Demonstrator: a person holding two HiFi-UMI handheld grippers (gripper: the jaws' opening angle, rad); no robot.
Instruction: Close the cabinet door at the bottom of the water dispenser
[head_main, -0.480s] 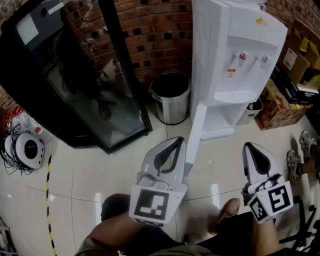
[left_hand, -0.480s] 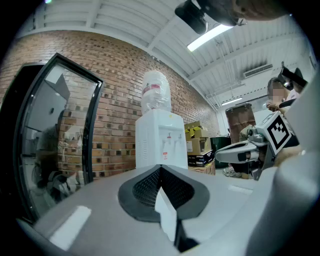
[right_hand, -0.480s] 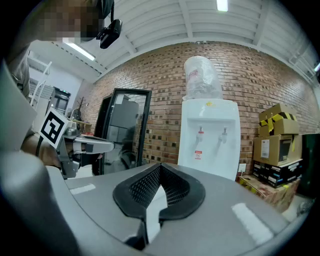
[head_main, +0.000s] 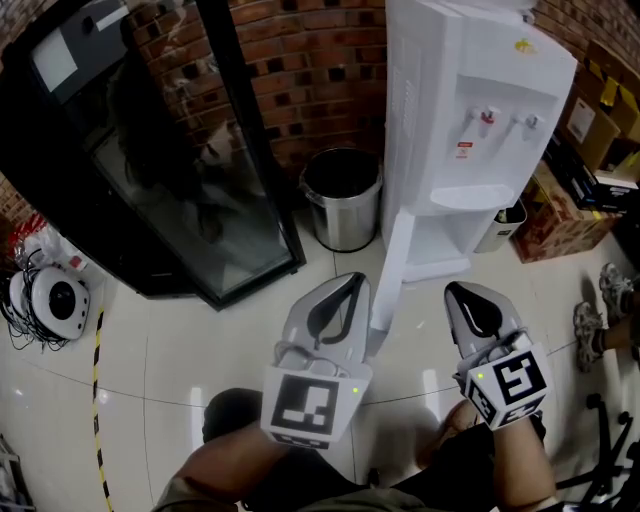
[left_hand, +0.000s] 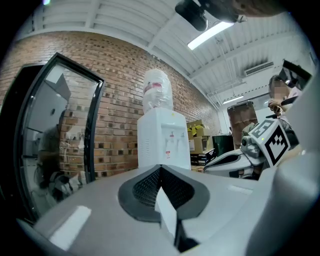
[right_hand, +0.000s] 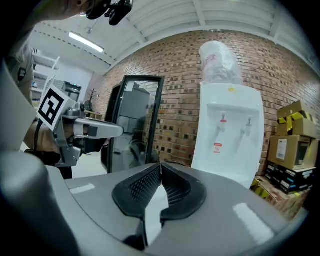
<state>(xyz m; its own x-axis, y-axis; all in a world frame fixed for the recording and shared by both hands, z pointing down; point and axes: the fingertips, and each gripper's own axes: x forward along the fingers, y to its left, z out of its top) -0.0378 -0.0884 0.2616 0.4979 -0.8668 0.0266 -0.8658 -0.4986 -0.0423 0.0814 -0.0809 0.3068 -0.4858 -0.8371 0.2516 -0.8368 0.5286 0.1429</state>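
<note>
At the water dispenser (head_main: 470, 100) base, the open cabinet door (head_main: 391, 265) seems light and rigid. Push its free edge; your left gripper (head_main: 353, 283) and right gripper (head_main: 462, 292) are closed, empty.

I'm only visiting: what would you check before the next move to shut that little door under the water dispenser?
1. Cabinet door shut: not ok, it stands swung out from the water dispenser.
2. Left gripper free: ok, jaws together, nothing held.
3. Right gripper free: ok, jaws together, nothing held.
4. Left gripper touching the door: cannot tell; it sits close beside the door's outer edge.
5. Closing path: ok, the bin stands on the door's other side.
</note>
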